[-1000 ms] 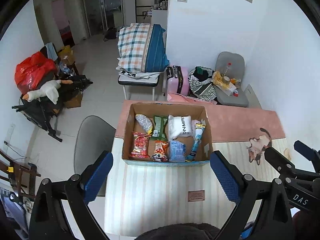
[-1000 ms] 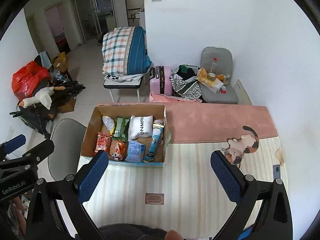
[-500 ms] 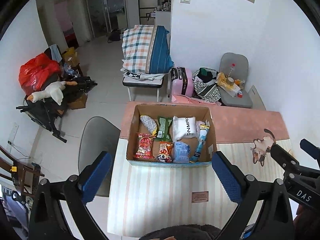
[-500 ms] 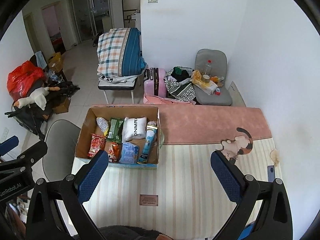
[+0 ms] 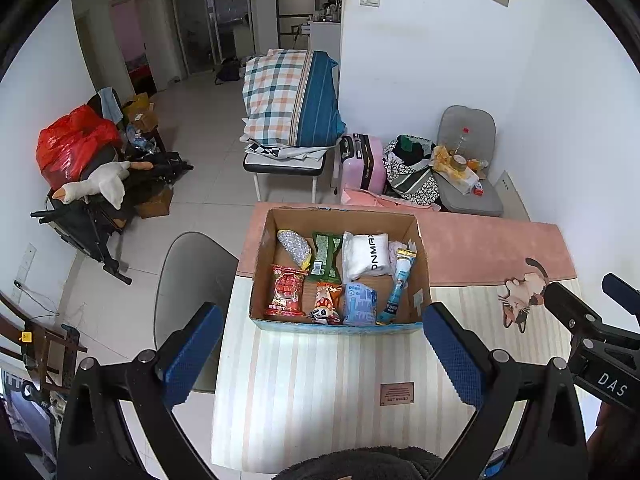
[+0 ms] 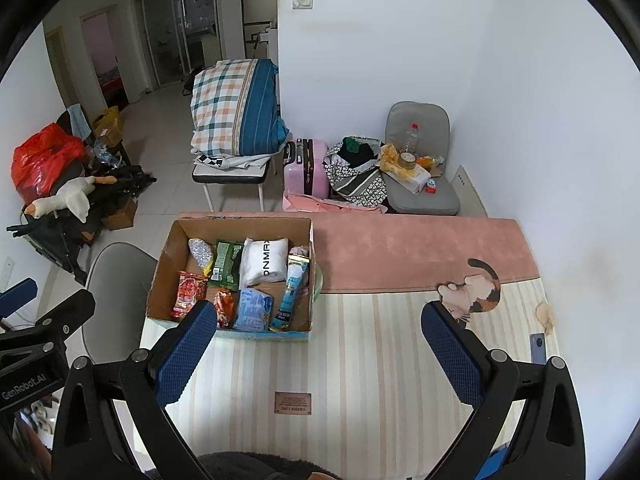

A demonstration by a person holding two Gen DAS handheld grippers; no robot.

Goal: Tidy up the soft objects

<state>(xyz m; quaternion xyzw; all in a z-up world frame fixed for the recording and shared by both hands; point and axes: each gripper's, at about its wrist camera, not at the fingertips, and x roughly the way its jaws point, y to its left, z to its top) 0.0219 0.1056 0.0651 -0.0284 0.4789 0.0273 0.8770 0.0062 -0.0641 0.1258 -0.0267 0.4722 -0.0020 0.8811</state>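
Note:
A cardboard box (image 5: pixel 420 248) (image 6: pixel 160 268) stands on the striped table mat (image 5: pixel 320 380) (image 6: pixel 360 352), left of centre. Inside lie several soft packets: a white pouch (image 5: pixel 366 254) (image 6: pixel 264 262), a red snack bag (image 5: pixel 285 291) (image 6: pixel 188 294), a green packet (image 5: pixel 327 252), a silver packet (image 5: pixel 294 246), a pale blue pack (image 5: pixel 360 303) (image 6: pixel 253 309) and a blue tube (image 5: pixel 398 288) (image 6: pixel 294 292). My left gripper (image 5: pixel 322 354) hangs open well above the box's near side. My right gripper (image 6: pixel 314 354) is open too, high over the bare mat right of the box. Neither holds anything.
A pink cloth strip (image 6: pixel 420 252) with a cat picture (image 6: pixel 476 288) covers the table's far part. A grey chair (image 5: pixel 192 276) stands left of the table. Behind are a bench with folded bedding (image 5: pixel 292 100), a pink suitcase (image 5: pixel 362 160) and a cluttered grey seat (image 5: pixel 468 176). A phone (image 6: pixel 538 348) lies at the right.
Both views have shifted a little, so the box sits slightly lower and further left in the right view. Both grippers stay open and empty; nothing on the table has moved.

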